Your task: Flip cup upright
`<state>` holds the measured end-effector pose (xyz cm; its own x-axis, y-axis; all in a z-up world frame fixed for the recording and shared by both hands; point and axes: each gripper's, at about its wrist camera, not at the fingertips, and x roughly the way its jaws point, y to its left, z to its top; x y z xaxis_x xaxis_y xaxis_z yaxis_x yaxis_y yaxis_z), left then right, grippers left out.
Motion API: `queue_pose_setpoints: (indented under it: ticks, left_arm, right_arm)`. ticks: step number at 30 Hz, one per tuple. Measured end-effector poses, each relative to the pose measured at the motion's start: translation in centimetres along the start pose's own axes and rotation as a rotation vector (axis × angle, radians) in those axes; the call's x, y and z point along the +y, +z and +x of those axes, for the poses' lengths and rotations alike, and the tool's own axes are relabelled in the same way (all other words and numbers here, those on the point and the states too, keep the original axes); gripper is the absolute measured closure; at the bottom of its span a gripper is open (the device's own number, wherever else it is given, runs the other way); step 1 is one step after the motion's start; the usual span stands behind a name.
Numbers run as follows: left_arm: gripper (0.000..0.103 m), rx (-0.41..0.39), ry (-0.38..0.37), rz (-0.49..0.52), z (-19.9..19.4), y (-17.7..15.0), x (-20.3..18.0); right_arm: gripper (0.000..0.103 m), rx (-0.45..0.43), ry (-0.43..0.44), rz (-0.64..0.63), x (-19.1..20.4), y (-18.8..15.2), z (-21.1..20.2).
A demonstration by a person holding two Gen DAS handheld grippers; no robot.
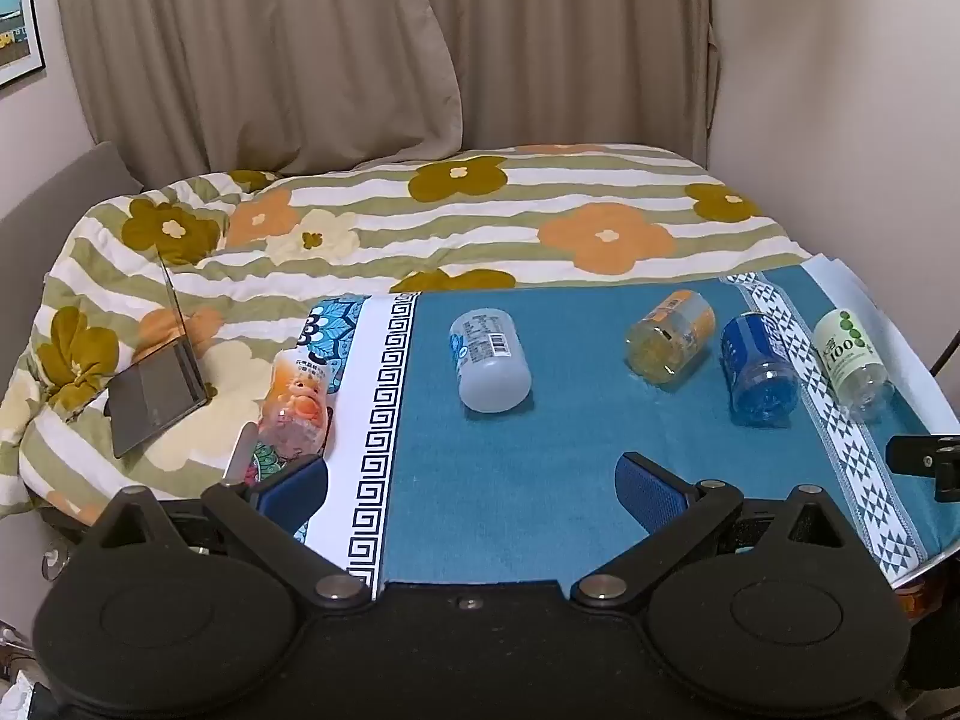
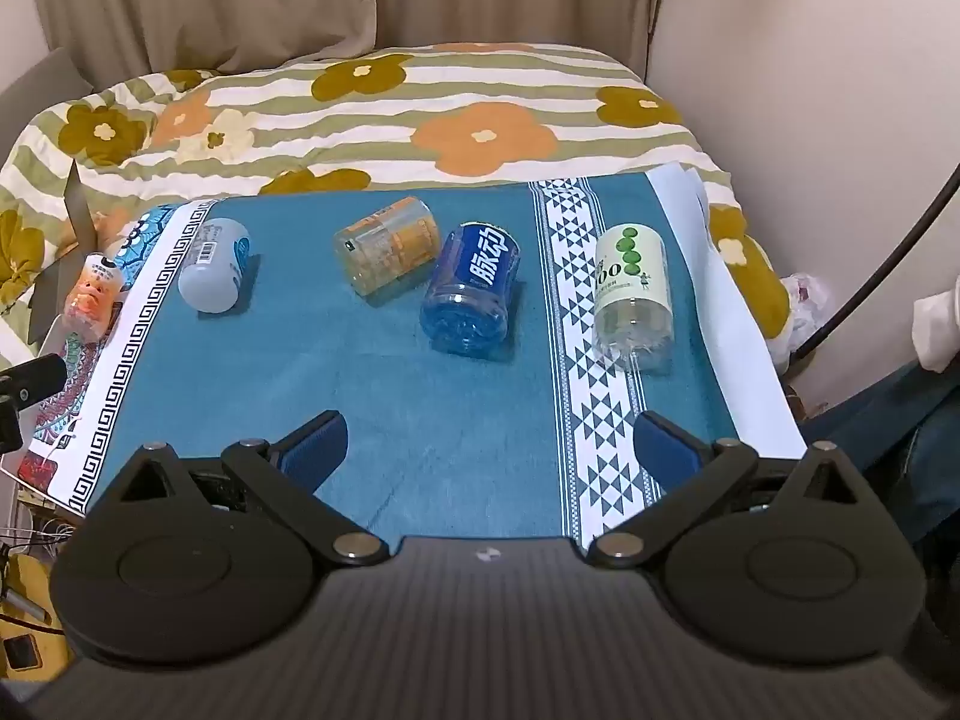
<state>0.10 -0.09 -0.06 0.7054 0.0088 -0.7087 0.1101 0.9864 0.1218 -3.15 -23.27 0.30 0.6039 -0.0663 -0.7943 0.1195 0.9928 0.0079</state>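
Several bottle-cut cups lie on their sides on a blue tablecloth (image 1: pixel 510 480). From left: an orange-pink cup (image 1: pixel 295 405) (image 2: pixel 93 303), a pale grey cup (image 1: pixel 489 360) (image 2: pixel 216 270), a yellow-orange cup (image 1: pixel 672 339) (image 2: pixel 387 252), a blue cup (image 1: pixel 759 369) (image 2: pixel 474 288), and a clear cup with a green label (image 1: pixel 852 366) (image 2: pixel 633 294). My left gripper (image 1: pixel 474 489) is open and empty, low over the cloth, in front of the grey cup. My right gripper (image 2: pixel 489 450) is open and empty, in front of the blue cup.
A flowered quilt (image 1: pixel 420 222) covers the bed behind the table. A dark laptop (image 1: pixel 159 396) sits half open on the quilt at the left. Curtains (image 1: pixel 360 48) hang behind. A black cable (image 2: pixel 888 258) runs at the far right, near the table's right edge (image 2: pixel 756 360).
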Motion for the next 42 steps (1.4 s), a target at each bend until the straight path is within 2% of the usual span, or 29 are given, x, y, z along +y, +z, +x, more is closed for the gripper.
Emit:
queue_pose_setpoints:
  ticks: [7, 15, 18, 31, 42]
  left_arm:
    - [0.0, -0.025, -0.013, -0.008, -0.47, -0.56, -0.13]
    - [0.0, -0.017, -0.009, -0.011, -0.55, -0.01, 0.05]
    - [0.0, -0.018, -0.009, -0.012, -0.55, 0.01, 0.08]
    - [0.0, -0.022, -0.009, -0.013, -0.8, 0.15, 0.12]
    - [0.0, -0.024, -0.009, -0.014, -0.74, 0.11, 0.08]
  right_arm:
    - [0.0, -0.004, 0.001, -0.009, -0.07, -0.18, 0.15]
    - [0.0, 0.009, -0.004, -0.012, -0.2, 0.48, -0.13]
    - [0.0, 0.008, -0.005, -0.018, 0.14, -0.46, 0.2]
    - [0.0, 0.014, 0.004, -0.016, 0.01, -0.37, 0.21]
    - [0.0, 0.02, -0.032, -0.022, 0.16, -0.39, 0.33]
